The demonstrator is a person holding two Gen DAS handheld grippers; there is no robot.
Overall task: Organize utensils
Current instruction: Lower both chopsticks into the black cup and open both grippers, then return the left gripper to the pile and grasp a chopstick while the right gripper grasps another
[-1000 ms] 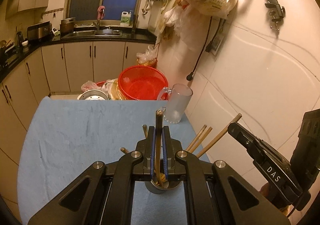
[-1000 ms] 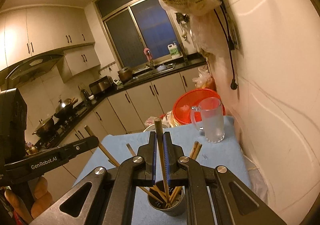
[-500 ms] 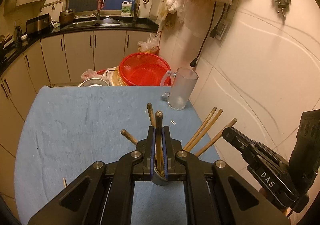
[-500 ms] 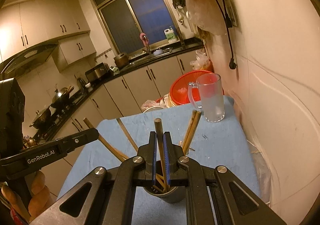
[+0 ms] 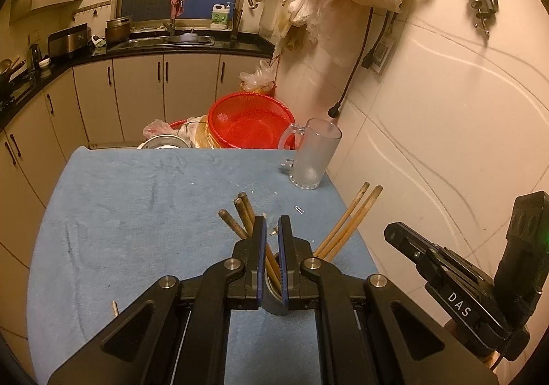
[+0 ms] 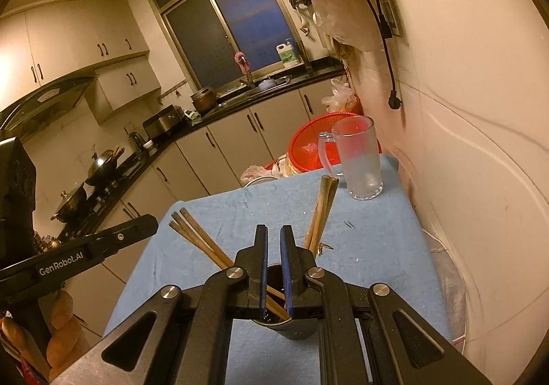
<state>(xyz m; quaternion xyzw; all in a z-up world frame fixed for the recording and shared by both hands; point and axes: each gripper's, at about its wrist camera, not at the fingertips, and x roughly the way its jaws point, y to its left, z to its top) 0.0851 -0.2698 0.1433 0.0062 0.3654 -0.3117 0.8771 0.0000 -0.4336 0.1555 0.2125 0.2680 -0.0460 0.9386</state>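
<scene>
A metal holder cup (image 6: 294, 326) stands on the blue cloth with several wooden chopsticks (image 6: 197, 239) leaning out of it; it shows in the left wrist view (image 5: 274, 304) too, with chopsticks (image 5: 350, 220) fanning right. My left gripper (image 5: 271, 222) is open a little above the cup, nothing between its fingers. My right gripper (image 6: 273, 232) is also open a little over the cup, empty. The other gripper's body shows at each view's side.
A frosted glass mug (image 5: 314, 158) stands at the cloth's far right corner by the tiled wall. A red basket (image 5: 250, 121) and a metal bowl (image 5: 163, 143) sit beyond the table's far edge. A small stick (image 5: 115, 309) lies on the cloth at left.
Both grippers held a chopstick upright over the cup; both have opened and the chopsticks now lean in the cup. The views have tilted down toward the table.
</scene>
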